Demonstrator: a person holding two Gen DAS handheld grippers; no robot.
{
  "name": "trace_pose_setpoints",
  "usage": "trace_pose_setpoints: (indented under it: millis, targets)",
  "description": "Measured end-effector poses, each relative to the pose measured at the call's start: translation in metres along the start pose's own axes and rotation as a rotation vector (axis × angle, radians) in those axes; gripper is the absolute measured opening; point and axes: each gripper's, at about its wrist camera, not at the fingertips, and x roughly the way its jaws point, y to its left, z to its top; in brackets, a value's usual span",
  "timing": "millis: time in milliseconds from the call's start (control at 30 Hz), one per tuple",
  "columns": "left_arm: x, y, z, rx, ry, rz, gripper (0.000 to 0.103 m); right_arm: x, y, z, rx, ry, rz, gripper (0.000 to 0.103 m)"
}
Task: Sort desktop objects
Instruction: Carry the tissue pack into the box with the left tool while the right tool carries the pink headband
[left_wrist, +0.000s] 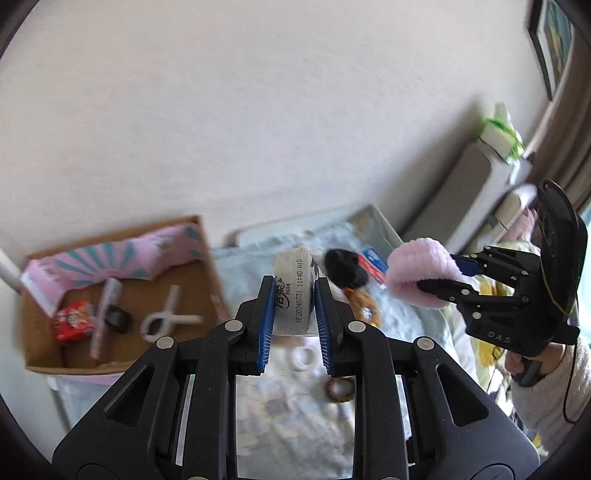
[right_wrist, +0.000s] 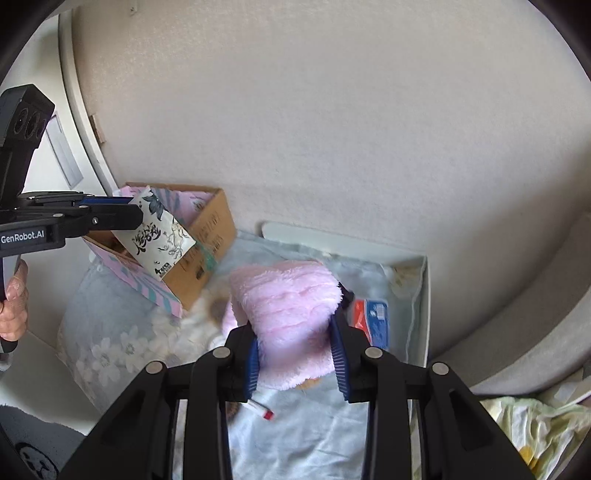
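My left gripper (left_wrist: 294, 317) is shut on a white tissue packet (left_wrist: 295, 291) with printed black characters, lifted above the flowered cloth. From the right wrist view the same packet (right_wrist: 159, 236) hangs in front of the cardboard box (right_wrist: 207, 240), pinched by the left gripper (right_wrist: 129, 214). My right gripper (right_wrist: 297, 354) is shut on a fluffy pink cloth (right_wrist: 288, 306), folded between the blue pads. In the left wrist view that pink cloth (left_wrist: 417, 273) shows at the right, held by the right gripper (left_wrist: 443, 277).
The open cardboard box (left_wrist: 40, 354) holds a red packet (left_wrist: 72, 319), a white clip (left_wrist: 166, 314), a tube and a small black item. On the flowered cloth lie a black fuzzy thing (left_wrist: 345, 269), a red-blue packet (right_wrist: 371, 319), brown hair rings (left_wrist: 338, 389) and a tape roll (left_wrist: 301, 356). A white tray (right_wrist: 421, 306) borders the wall.
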Motion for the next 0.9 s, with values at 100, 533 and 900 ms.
trace_pose_setpoints:
  millis: [100, 533, 900]
  targets:
    - [-0.014, 0.023, 0.002, -0.037, -0.016, 0.031, 0.019, 0.001, 0.013, 0.019, -0.020, -0.017, 0.024, 0.031]
    - [-0.040, 0.129, -0.001, -0.195, -0.030, 0.163, 0.019, 0.048, 0.105, 0.083, -0.171, -0.015, 0.144, 0.031]
    - [-0.010, 0.206, -0.023, -0.264, 0.049, 0.222, 0.019, 0.136, 0.161, 0.089, -0.148, 0.127, 0.205, 0.031]
